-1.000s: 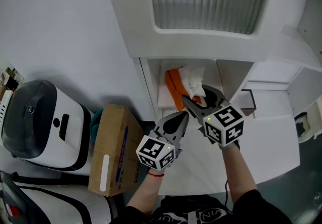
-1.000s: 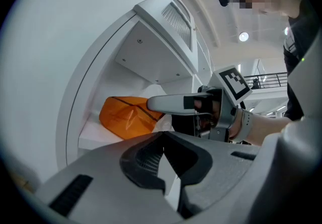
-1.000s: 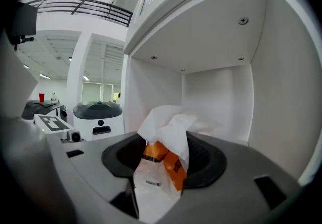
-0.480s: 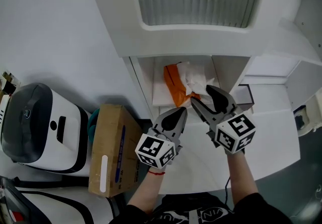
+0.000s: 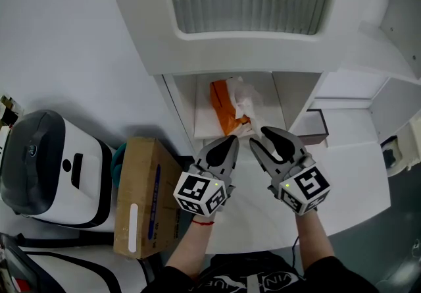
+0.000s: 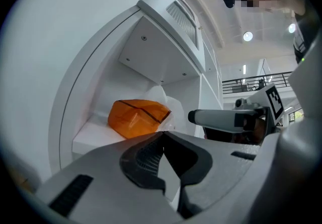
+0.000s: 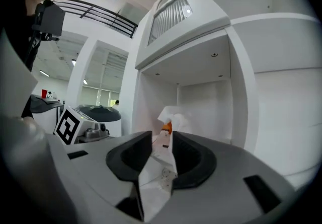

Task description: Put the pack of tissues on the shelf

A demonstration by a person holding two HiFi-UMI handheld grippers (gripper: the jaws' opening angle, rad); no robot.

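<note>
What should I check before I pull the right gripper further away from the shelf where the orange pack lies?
1. The pack of tissues rests on the shelf: ok.
2. The right gripper is clear of the pack: not ok. A white flap that leads toward the pack stands between its jaws, which have just been closing a little.
3. The pads have let go of the flap: probably ok. The jaws stand apart, wider than the thin flap.
4. The left gripper is out of the way: ok. It is shut, empty, and in front of the shelf, apart from the pack.
5. The pack sits safely back from the shelf's front edge: cannot tell.
</note>
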